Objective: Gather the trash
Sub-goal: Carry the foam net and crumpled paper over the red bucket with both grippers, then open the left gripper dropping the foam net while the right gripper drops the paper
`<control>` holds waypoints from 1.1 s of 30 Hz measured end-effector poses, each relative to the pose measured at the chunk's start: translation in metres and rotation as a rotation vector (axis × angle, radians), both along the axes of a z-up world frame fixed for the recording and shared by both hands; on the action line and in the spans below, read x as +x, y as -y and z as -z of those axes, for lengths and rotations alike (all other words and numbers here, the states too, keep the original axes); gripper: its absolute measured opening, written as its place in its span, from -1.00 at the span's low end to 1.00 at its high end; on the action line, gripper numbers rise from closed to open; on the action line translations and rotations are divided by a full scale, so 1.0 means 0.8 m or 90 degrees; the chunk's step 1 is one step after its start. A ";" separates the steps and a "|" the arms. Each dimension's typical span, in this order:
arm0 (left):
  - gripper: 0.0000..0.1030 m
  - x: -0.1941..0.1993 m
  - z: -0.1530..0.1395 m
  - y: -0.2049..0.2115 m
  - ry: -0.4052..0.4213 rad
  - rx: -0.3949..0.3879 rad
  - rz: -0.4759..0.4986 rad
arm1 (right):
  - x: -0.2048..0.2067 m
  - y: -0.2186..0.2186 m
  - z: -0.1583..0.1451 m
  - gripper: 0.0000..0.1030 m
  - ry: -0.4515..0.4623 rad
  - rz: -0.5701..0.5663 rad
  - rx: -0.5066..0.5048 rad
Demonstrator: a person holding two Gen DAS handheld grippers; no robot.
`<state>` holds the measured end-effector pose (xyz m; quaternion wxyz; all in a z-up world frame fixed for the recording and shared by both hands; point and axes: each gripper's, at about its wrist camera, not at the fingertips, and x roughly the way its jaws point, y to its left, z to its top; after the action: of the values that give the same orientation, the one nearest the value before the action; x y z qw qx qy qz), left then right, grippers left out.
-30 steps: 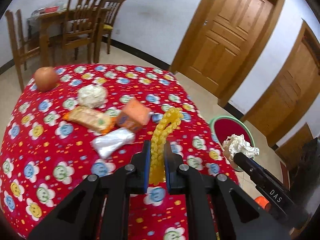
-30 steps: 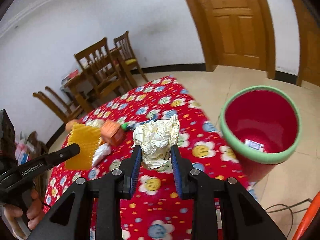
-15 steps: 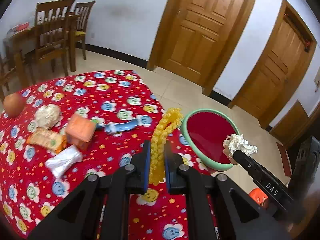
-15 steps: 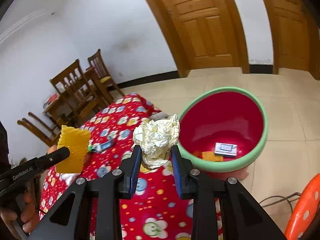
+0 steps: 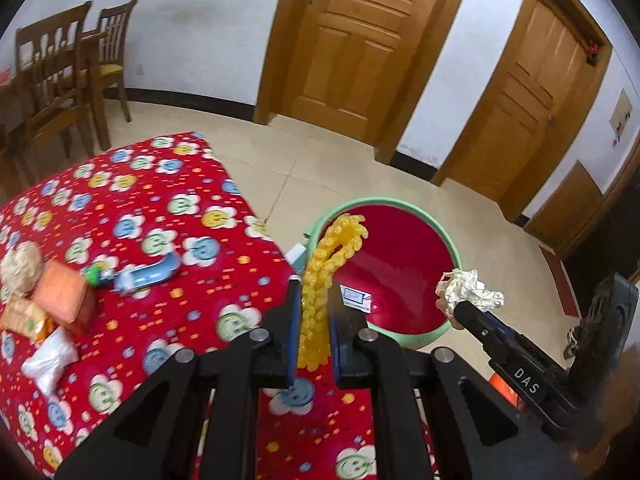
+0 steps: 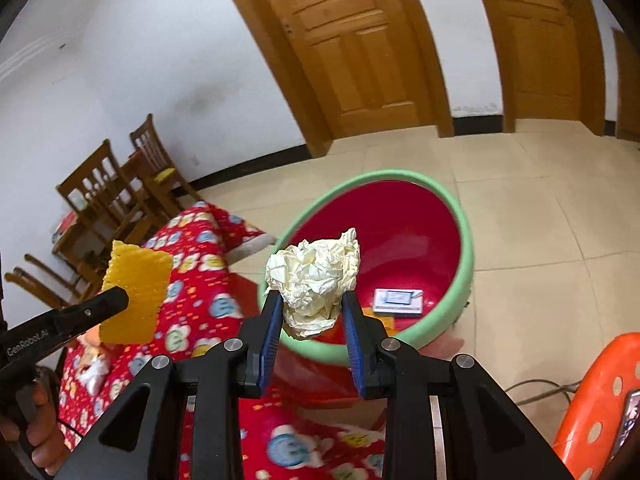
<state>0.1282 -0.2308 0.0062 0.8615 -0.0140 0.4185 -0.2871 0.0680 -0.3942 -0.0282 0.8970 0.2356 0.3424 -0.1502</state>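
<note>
My left gripper (image 5: pixel 313 300) is shut on a yellow bubble-wrap sheet (image 5: pixel 326 272), held above the table edge beside the bin; the sheet also shows in the right wrist view (image 6: pixel 134 294). My right gripper (image 6: pixel 310 312) is shut on a crumpled white paper ball (image 6: pixel 316 280), held over the near rim of the red bin with a green rim (image 6: pixel 466 256). The bin (image 5: pixel 400 216) stands on the floor just off the table's right edge. A small card (image 6: pixel 398 300) lies inside it. The paper ball also shows in the left wrist view (image 5: pixel 466 290).
The table with a red flowered cloth (image 5: pixel 132 208) carries an orange box (image 5: pixel 60 296), a snack packet (image 5: pixel 24 316), a silver wrapper (image 5: pixel 50 360), a blue tube (image 5: pixel 148 272) and a pale wad (image 5: pixel 18 262). Wooden chairs (image 5: pixel 60 92) stand behind. An orange stool (image 6: pixel 592 404) is at right.
Both grippers have swung right from over the table toward the bin, each still holding its item. The paper ball now hangs over the bin's rim.
</note>
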 end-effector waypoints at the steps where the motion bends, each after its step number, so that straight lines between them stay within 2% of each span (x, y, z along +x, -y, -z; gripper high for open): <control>1: -0.79 0.002 0.003 0.007 -0.001 0.003 0.006 | -0.001 0.006 0.004 -0.40 -0.004 0.005 0.002; 9: -0.79 0.012 0.023 0.062 -0.018 0.017 0.053 | 0.003 0.040 0.031 -0.36 -0.031 0.042 0.022; 18: -0.78 0.022 0.042 0.098 -0.015 0.030 0.075 | 0.003 0.060 0.041 -0.24 -0.034 0.053 0.037; 19: -0.77 0.021 0.043 0.101 -0.015 0.031 0.079 | 0.003 0.060 0.041 -0.17 -0.032 0.053 0.038; 20: -0.74 0.022 0.044 0.103 -0.017 0.032 0.083 | 0.004 0.061 0.041 -0.15 -0.031 0.052 0.040; 22: -0.45 0.024 0.047 0.106 -0.020 0.035 0.083 | 0.003 0.062 0.042 -0.09 -0.031 0.052 0.043; 25: -0.23 0.029 0.049 0.105 -0.020 0.035 0.074 | 0.002 0.062 0.041 0.00 -0.028 0.056 0.044; 30: -0.04 0.029 0.048 0.099 -0.023 0.035 0.065 | 0.000 0.061 0.041 0.02 -0.024 0.059 0.044; 33: -0.03 0.029 0.044 0.092 -0.023 0.029 0.058 | -0.001 0.060 0.037 0.02 -0.019 0.061 0.044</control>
<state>0.1512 -0.3044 -0.0292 0.8401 0.0194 0.4406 -0.3159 0.0668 -0.4426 -0.0578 0.8748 0.2802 0.3495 -0.1843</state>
